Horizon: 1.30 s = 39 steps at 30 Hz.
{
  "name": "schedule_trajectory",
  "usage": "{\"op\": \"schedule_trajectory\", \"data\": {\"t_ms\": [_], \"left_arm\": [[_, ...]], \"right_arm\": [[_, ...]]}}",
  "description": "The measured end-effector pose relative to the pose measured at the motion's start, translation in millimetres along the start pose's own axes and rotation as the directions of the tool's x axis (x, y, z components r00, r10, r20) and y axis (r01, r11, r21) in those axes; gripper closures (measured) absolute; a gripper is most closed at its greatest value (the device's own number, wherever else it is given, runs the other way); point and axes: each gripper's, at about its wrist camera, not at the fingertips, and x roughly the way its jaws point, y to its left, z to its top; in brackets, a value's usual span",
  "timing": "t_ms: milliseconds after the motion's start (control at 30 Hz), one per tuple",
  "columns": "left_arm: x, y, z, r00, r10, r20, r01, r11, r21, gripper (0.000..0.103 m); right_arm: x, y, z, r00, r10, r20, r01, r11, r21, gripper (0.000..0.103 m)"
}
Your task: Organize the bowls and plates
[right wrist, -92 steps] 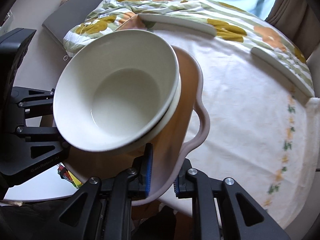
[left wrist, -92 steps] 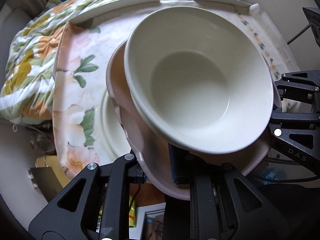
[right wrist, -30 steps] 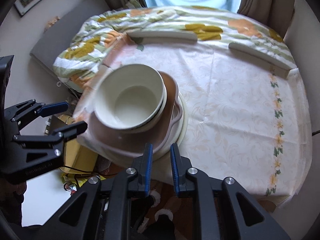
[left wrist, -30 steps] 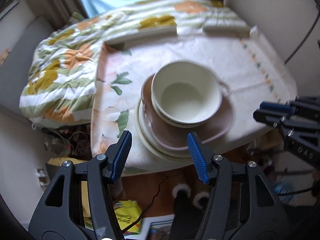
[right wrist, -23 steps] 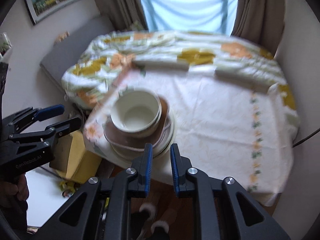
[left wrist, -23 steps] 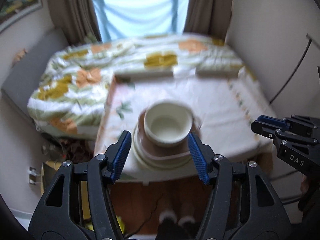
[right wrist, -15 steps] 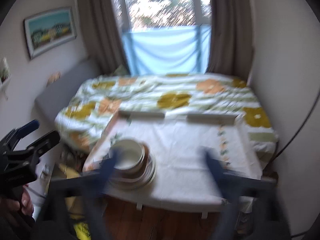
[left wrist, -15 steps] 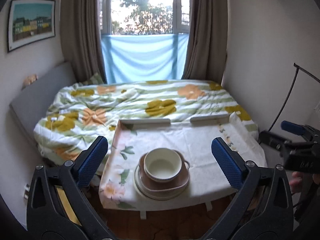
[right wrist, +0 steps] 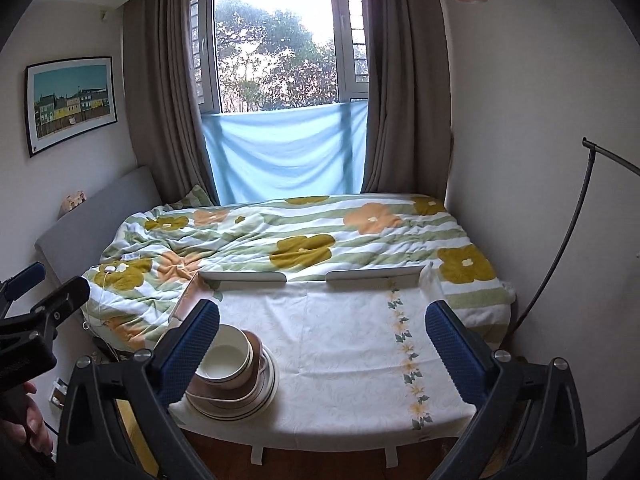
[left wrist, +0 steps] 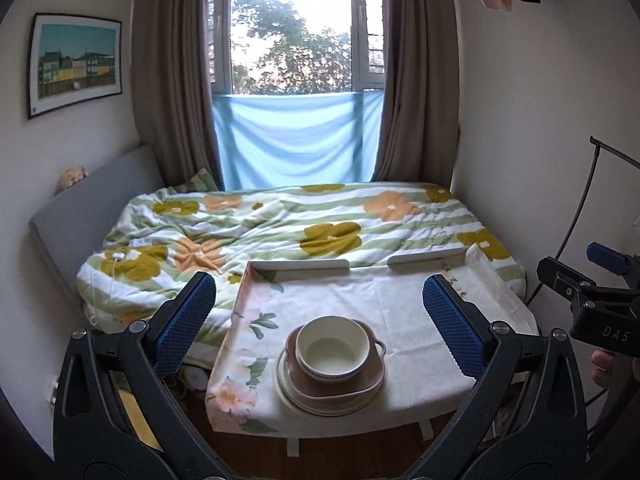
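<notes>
**At table edge: stacked dishes, both grippers wide open and clear**

Behind everything, the bed (left wrist: 288, 232) fills the room's far half, w/ a floral quilt in green, orange and mustard; window (left wrist: 292, 28) above it, brown curtains either side, light-blue cloth (left wrist: 296, 140) hung across the lower pane. Framed picture (left wrist: 74, 62) on the left wall.

Table (left wrist: 400, 304), nearer the cameras, is covered by a pale floral tablecloth; its far edge meets the quilt, where two white bars lie end to end w/ a gap between.

Dish stack sits at the table's near edge, toward the left corner. Bottom: cream plate (left wrist: 288, 394), rim showing around the rest; the right wrist view shows dark lines on its rim. On it: brown dish (left wrist: 360, 384) w/ a small handle on its right side. On top: white bowl (left wrist: 332, 350), upright, nothing seen inside. In the right wrist view the same stack (right wrist: 240, 380) lies just beside and partly behind the left blue pad.

Left gripper (left wrist: 318, 320): jaws spread fully, blue pads far apart, nothing between them; held back from the table, well apart from the stack. Right gripper (right wrist: 322, 342): likewise spread wide, holding nothing, also back from the table. Each gripper shows at the edge of the other's view, w/ part of the holding hand (right wrist: 30, 416) visible.
</notes>
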Motion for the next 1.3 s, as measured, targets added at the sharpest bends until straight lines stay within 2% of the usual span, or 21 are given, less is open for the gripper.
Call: {"op": "schedule_trajectory", "data": {"t_ms": [1300], "left_arm": [[0.3, 3.1, 0.3, 1.0, 0.005, 0.018, -0.005, 1.0, 0.011, 0.0]], "right_arm": [[3.2, -0.6, 1.6, 1.0, -0.014, 0.007, 0.014, 1.0, -0.011, 0.0]]}}
